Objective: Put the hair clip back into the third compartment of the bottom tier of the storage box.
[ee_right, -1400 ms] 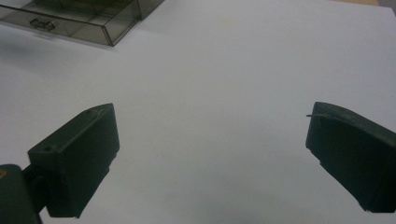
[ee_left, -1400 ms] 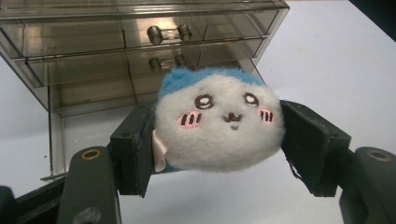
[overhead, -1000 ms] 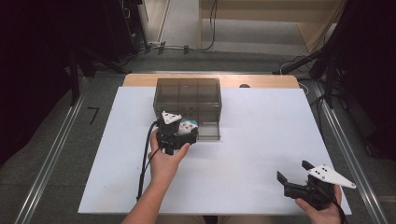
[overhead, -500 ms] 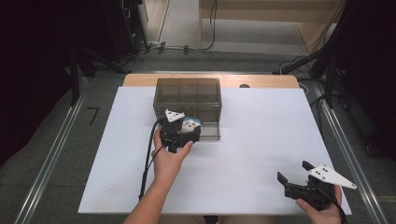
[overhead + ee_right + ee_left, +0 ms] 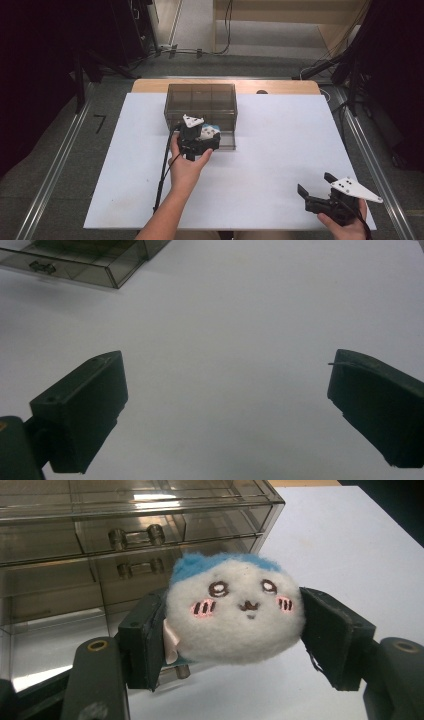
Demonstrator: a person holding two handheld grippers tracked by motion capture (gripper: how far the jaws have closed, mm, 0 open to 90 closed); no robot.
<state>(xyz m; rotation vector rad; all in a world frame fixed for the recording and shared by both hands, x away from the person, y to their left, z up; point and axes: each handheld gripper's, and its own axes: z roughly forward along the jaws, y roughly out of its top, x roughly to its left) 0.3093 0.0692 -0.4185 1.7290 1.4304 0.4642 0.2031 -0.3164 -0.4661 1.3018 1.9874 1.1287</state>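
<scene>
When checked against the pictures from a second ago, found little altered. Recorded the left gripper (image 5: 196, 139) nudged slightly rightward along the front of the clear drawer box (image 5: 200, 97). Recorded the right gripper (image 5: 316, 186) unmoved near the right front corner of the bench (image 5: 280, 150).

Confirmed the left gripper clamped on a stuffed toy (image 5: 235, 617), with both pads pressed into its sides and its white face with blue top turned toward the camera. Noted no slack in that grip across the three high views. Found the right gripper spread wide and holding nothing, with bare bench between its pads.

Located the toy off the bench, at the front of the drawer box, over or just short of the pulled-out bottom drawer (image 5: 75, 267). Judged the carry nearly finished and the small shift a final lining-up. Judged lowering and release into the drawer still to do.

Could not establish from the high view whether the toy is clear of the drawer's front wall, with the gripper body and hand (image 5: 187, 167) covering that edge. Could not see the drawer floor properly in the left gripper view, with the toy blocking it apart from one handle below. Could not tell the contents of the upper drawers through the tinted, reflective fronts. Noted the drawer cut off at the top edge of the right gripper view.
</scene>
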